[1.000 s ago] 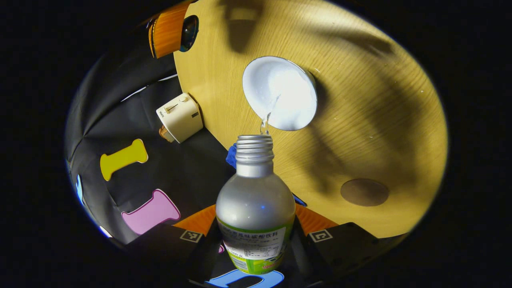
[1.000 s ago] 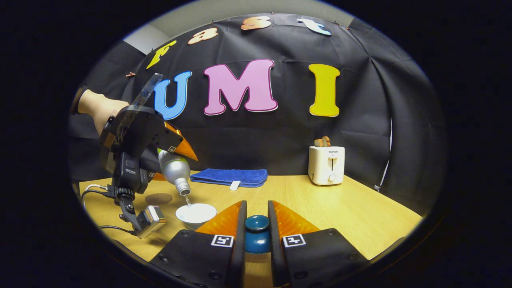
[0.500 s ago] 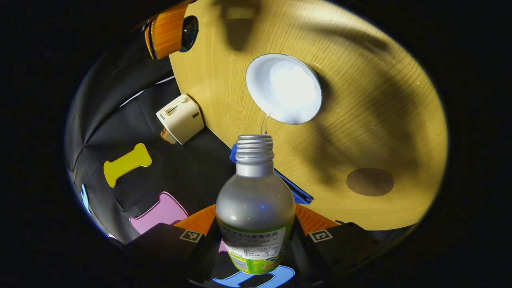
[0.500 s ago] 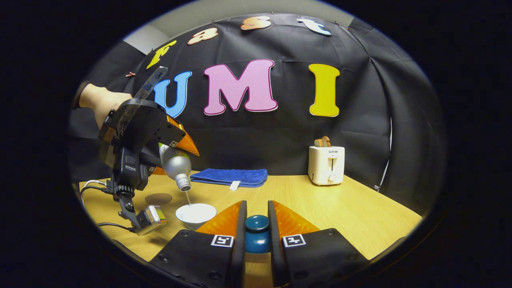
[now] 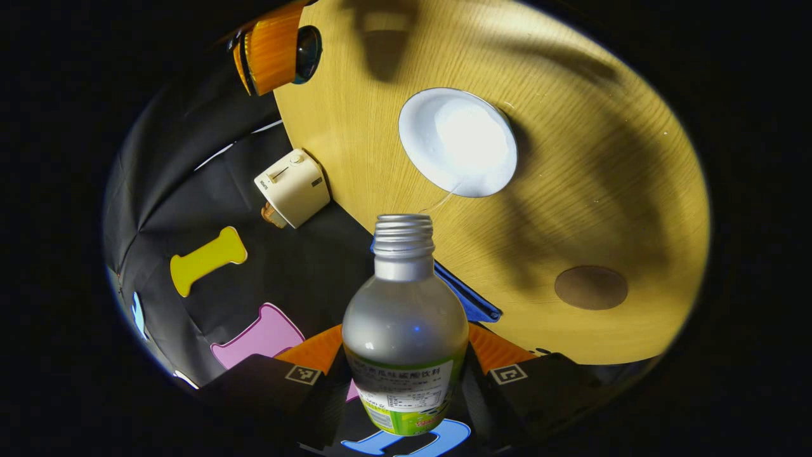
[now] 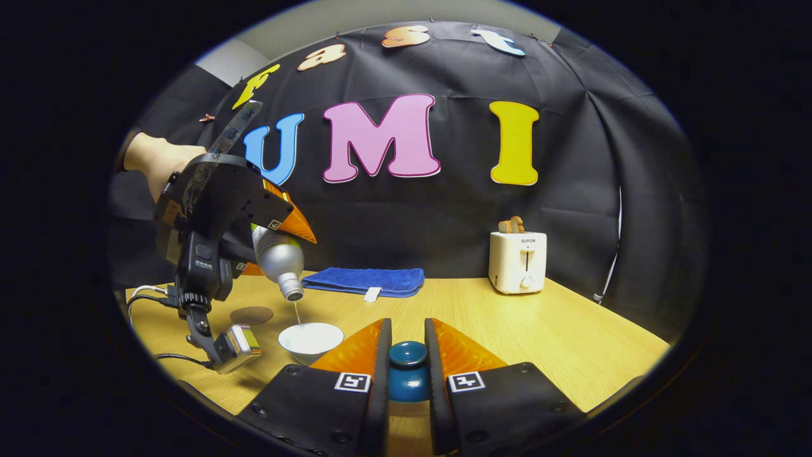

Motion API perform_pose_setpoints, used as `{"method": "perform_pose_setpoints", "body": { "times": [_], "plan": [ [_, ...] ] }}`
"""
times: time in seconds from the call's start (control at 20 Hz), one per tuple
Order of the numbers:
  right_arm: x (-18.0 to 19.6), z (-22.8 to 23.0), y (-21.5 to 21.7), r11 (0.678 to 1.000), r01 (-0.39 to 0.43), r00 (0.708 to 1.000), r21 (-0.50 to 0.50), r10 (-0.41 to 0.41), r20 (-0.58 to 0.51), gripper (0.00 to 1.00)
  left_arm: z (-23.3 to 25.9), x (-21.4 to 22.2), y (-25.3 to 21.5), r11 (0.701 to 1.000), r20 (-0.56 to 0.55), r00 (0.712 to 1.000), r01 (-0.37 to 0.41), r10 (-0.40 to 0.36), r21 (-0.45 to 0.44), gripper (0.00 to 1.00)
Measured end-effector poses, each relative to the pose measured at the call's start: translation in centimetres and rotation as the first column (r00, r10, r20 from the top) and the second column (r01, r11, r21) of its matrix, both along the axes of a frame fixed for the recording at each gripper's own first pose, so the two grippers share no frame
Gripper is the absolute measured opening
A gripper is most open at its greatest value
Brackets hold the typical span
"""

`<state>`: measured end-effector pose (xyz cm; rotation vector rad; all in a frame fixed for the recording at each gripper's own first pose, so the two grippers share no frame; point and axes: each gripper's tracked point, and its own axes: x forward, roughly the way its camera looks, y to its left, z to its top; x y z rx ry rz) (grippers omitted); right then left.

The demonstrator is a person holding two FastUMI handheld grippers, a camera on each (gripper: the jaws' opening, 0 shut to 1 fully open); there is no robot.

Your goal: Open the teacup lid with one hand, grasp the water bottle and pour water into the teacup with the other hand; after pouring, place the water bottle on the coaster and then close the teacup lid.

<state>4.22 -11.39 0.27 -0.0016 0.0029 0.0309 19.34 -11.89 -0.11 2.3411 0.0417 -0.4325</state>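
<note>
the white teacup (image 6: 311, 338) sits open on the wooden worktop (image 6: 507, 324), its inside bright in the left gripper view (image 5: 458, 142). above it the water bottle (image 6: 279, 260) hangs tilted mouth-down, and a thin stream of water (image 6: 296, 313) falls from its threaded neck into the cup; in the left gripper view the bottle (image 5: 404, 330) fills the foreground with its mouth pointing toward the cup. the left tool (image 5: 406, 374) is clamped on the bottle's labelled body, both orange fingers pressed against its sides, and from the right gripper view the same tool (image 6: 279, 225) is held up by a hand (image 6: 155, 165) above and to the cup's left. the brown round coaster (image 6: 251, 315) lies flat on the worktop just left of the cup, apart from it and bare. the right tool (image 6: 408, 362) is near the cup, on its right, its two fingers closed on the dark blue knob of the teacup lid (image 6: 408, 371). behind the cup a folded blue towel (image 6: 365, 280) lies along the back edge of the worktop, and well to the cup's right stands a cream toaster (image 6: 517, 260) with bread in its slot.
</note>
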Motion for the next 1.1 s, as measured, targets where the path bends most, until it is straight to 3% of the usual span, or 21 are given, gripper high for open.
{"method": "perform_pose_setpoints", "body": {
  "times": [0.5,0.65,0.75,0.85,0.9,1.0,1.1],
  "plan": [
    [0.1,0.0,0.0,1.000,0.000,1.000,0.000,0.000,0.000,0.30,0.2,-0.2,0.1,1.000,0.020,1.000,0.006,-0.005,-0.028,0.81],
    [0.1,0.0,0.0,1.000,0.000,1.000,0.000,0.000,0.000,0.30,0.3,-0.7,0.0,0.996,0.035,0.999,0.024,-0.021,-0.090,0.81],
    [0.0,0.0,0.0,1.000,0.000,1.000,0.000,0.000,0.000,0.30,1.2,-1.7,-0.5,0.982,0.051,0.998,0.049,-0.041,-0.180,0.81],
    [0.0,0.1,0.0,1.000,0.000,1.000,0.000,0.000,0.000,0.30,1.2,-2.2,0.0,0.938,0.049,0.999,0.035,-0.020,-0.345,0.81],
    [0.0,0.0,0.0,1.000,0.000,1.000,0.000,0.000,0.000,0.30,1.1,-2.7,0.4,0.899,0.045,0.999,0.020,0.000,-0.437,0.81],
    [0.0,0.1,0.0,1.000,0.000,1.000,0.000,0.000,0.000,0.30,1.5,-3.0,0.8,0.791,0.037,0.999,0.002,0.026,-0.611,0.81],
    [0.0,0.1,0.0,1.000,0.000,1.000,0.000,0.000,0.000,0.30,2.7,-4.0,2.2,0.647,0.065,0.996,0.005,0.068,-0.762,0.81]
  ]
}}
